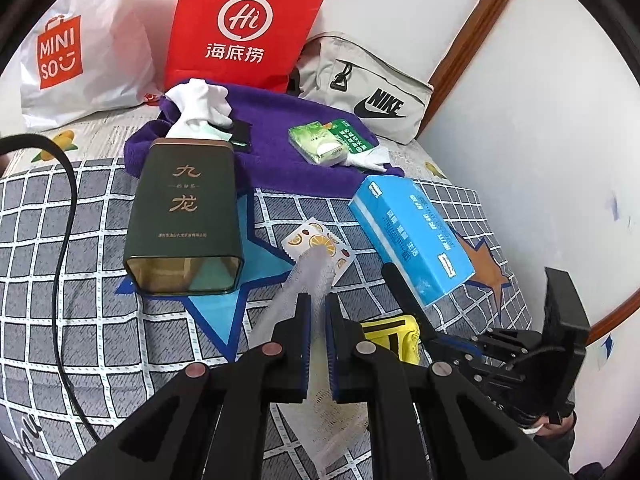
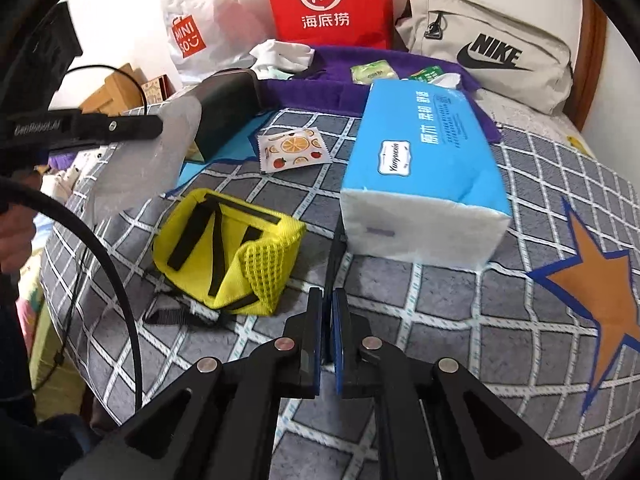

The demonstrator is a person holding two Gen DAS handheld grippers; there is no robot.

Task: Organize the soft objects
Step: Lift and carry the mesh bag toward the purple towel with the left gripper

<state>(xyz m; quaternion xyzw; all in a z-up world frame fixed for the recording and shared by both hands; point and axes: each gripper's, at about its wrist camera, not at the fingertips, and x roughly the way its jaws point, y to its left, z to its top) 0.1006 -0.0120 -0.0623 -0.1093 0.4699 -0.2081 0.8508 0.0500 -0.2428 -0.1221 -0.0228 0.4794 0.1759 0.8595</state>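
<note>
My left gripper (image 1: 318, 300) is shut on a translucent white mesh bag (image 1: 308, 276), held above the bed; it shows as a pale sheet in the right wrist view (image 2: 160, 152). My right gripper (image 2: 327, 294) is shut on a thin black strap (image 2: 334, 256) that runs from the yellow mesh pouch (image 2: 228, 248), which lies on the checked bedspread (image 2: 460, 320). A blue tissue pack (image 2: 424, 168) lies just ahead of the right gripper. A fruit-print wipe packet (image 2: 292, 150) lies further back. A dark green tin (image 1: 184, 216) lies on its side with white cloth (image 1: 200, 108) at its far end.
A purple towel (image 1: 280, 140) holds a green tissue packet (image 1: 320, 142) and a green card. Behind stand a red Haidilao bag (image 1: 244, 24), a white Miniso bag (image 1: 80, 52) and a beige Nike bag (image 2: 492, 48). A black cable (image 1: 64, 216) runs on the left. The wall is on the right.
</note>
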